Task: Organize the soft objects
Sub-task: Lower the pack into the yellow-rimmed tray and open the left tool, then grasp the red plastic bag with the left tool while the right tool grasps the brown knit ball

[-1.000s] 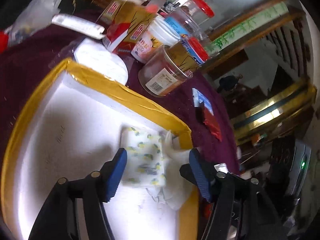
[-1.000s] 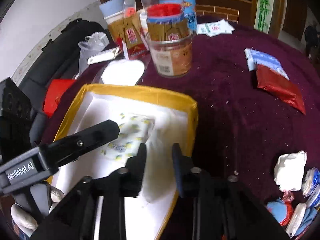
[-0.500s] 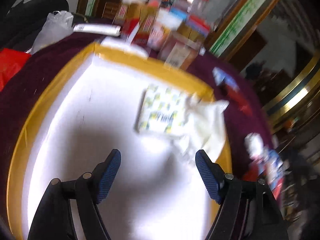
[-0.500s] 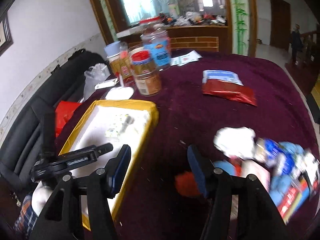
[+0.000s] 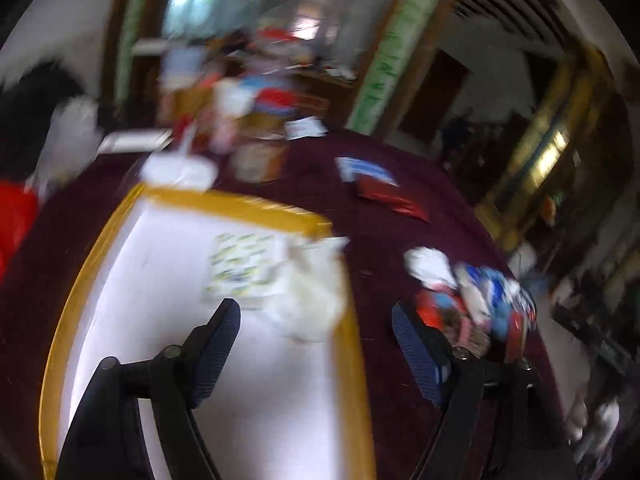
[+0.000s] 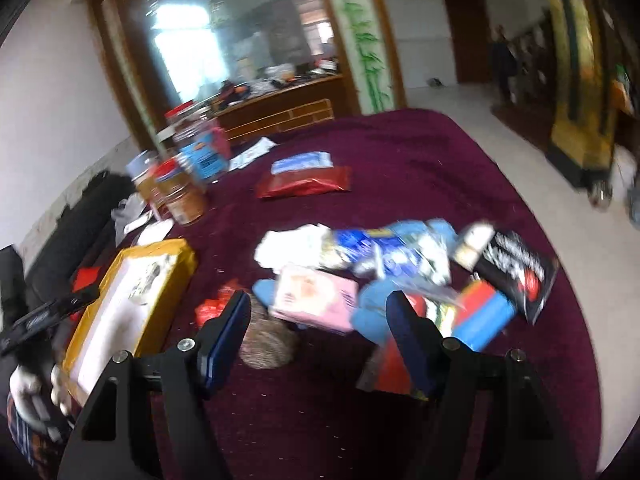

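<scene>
A yellow-rimmed white tray (image 5: pixel 248 204) holds a patterned tissue pack (image 5: pixel 240 268) and a crumpled white cloth (image 5: pixel 316 300) at its right rim. My left gripper (image 5: pixel 314 312) hangs above them with its jaws opening, gripping nothing. Right of the tray (image 6: pixel 168 248) lies a pile of soft things: a white cloth (image 6: pixel 288 246), a pink pack (image 6: pixel 316 296), blue packs (image 6: pixel 384 252), a brown knitted piece (image 6: pixel 266 344). My right gripper (image 6: pixel 318 304) hovers over this pile, its jaws opening, with nothing in them.
Jars (image 6: pixel 184 196) stand at the back left on the maroon tablecloth (image 6: pixel 420 160). A red packet (image 6: pixel 304 182) and a blue one (image 6: pixel 302 160) lie mid-table. A black packet (image 6: pixel 520 272) lies near the right edge. A gloved hand (image 6: pixel 24 384) shows at far left.
The right gripper let go of the white cloth in the tray, swung right over the pile and widened. The left gripper drew back and up from the tissue pack, its jaws wider.
</scene>
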Demonstrator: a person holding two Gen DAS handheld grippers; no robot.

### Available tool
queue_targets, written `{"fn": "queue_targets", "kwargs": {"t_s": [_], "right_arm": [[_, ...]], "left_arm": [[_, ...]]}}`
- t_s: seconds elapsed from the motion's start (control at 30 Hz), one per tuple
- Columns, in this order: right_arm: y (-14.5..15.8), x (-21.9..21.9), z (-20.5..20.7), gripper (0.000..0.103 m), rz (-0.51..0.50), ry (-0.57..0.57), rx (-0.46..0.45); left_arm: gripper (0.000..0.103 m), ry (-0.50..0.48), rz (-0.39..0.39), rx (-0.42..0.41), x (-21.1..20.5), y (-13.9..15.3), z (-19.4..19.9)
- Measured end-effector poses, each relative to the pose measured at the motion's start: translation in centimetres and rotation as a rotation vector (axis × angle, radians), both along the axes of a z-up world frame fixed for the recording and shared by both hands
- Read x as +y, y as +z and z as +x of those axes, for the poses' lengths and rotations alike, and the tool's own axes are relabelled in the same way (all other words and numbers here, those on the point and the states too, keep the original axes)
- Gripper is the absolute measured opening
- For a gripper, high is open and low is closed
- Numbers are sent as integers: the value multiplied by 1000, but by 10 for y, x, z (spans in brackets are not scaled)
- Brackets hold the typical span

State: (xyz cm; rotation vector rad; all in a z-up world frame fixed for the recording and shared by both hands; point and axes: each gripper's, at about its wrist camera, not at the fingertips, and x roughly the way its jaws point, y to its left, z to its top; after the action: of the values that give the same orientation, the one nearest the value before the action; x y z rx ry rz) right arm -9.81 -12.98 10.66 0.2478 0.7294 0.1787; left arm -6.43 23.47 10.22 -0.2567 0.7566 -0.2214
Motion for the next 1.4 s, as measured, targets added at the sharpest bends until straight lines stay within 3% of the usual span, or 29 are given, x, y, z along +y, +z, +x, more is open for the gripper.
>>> {"fn": "queue_targets", "kwargs": {"t_s": [0.13,0.23,0.37,0.43,0.57,0.63,0.67,0.83,1.07,1.23,1.4], "right_arm": [[-25,-13,-7,69,67,-8,22],[-36,-14,-16,69,81,15,27],[-47,-18,-22,69,89,22,28],[-54,-21,-23,69,104,23,28],[-68,-26,-24,69,146,20,56],[-67,-27,-28,70,146,15,33],[-67,-26,-28,70,144,22,38],[-66,-20,-28,70,115,46,41],[-67,-14,-21,70,80,55,91],[-49,18,-11,70,107,146,128],[-44,71,22,70,-47,195,150]], "left_arm": [[84,-116,77,49,-63,-8,6],[84,-156,183,94,-104,-22,23],[84,-206,397,133,-149,-50,54],[84,-209,445,162,-155,-63,65],[82,-213,386,205,-161,-74,81],[58,-228,351,221,-162,-76,83],[31,-267,286,243,-161,-78,84],[31,-265,220,178,-157,-61,63],[31,-223,-37,77,-102,-12,-6],[31,-177,-124,11,-64,1,-44],[31,-144,-193,16,-36,-5,-56]]}}
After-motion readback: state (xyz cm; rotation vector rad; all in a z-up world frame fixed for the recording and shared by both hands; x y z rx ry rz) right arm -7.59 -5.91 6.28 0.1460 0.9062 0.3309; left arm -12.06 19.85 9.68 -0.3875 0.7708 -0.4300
